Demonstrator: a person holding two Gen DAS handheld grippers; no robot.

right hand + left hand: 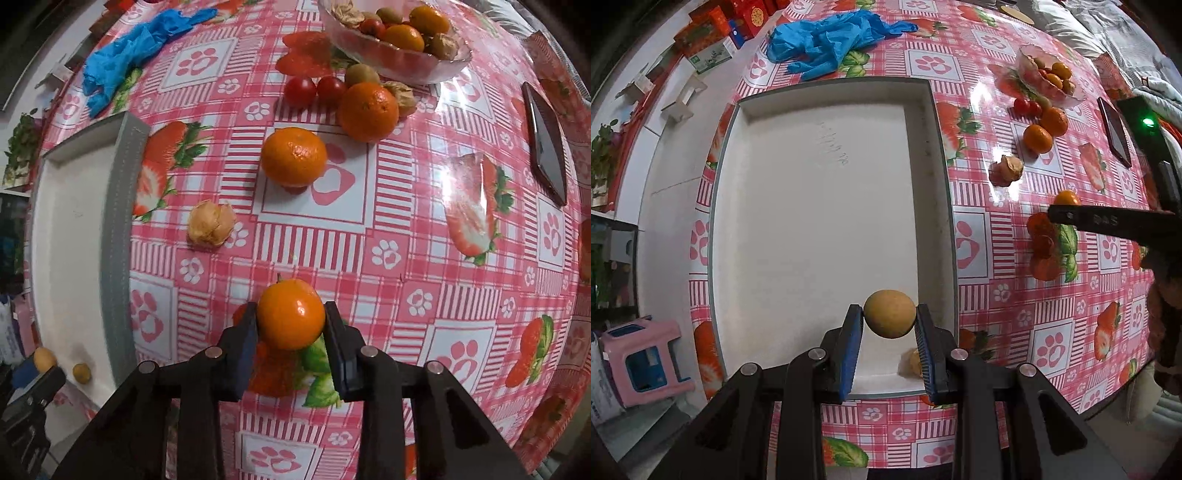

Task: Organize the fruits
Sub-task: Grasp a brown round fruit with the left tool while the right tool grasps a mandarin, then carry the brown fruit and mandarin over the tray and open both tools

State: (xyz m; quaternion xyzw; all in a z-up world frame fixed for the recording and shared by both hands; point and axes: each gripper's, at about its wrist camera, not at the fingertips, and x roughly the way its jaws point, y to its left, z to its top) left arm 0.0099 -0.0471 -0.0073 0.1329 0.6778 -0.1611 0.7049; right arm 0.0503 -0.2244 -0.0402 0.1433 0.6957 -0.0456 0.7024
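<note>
Pink tablecloth (406, 258), round stem-up orange (291, 319)

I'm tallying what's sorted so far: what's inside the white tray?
One small yellowish fruit lies on the white tray floor near a corner. Another is held above it in the left tool, whose fingers hide part of that corner.

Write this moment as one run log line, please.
left hand-held gripper: shut on tan round fruit, over white tray | right hand-held gripper: shut on small orange, over tablecloth

Home: strawberry-print tablecloth (406, 236), plastic stool (646, 362).
</note>
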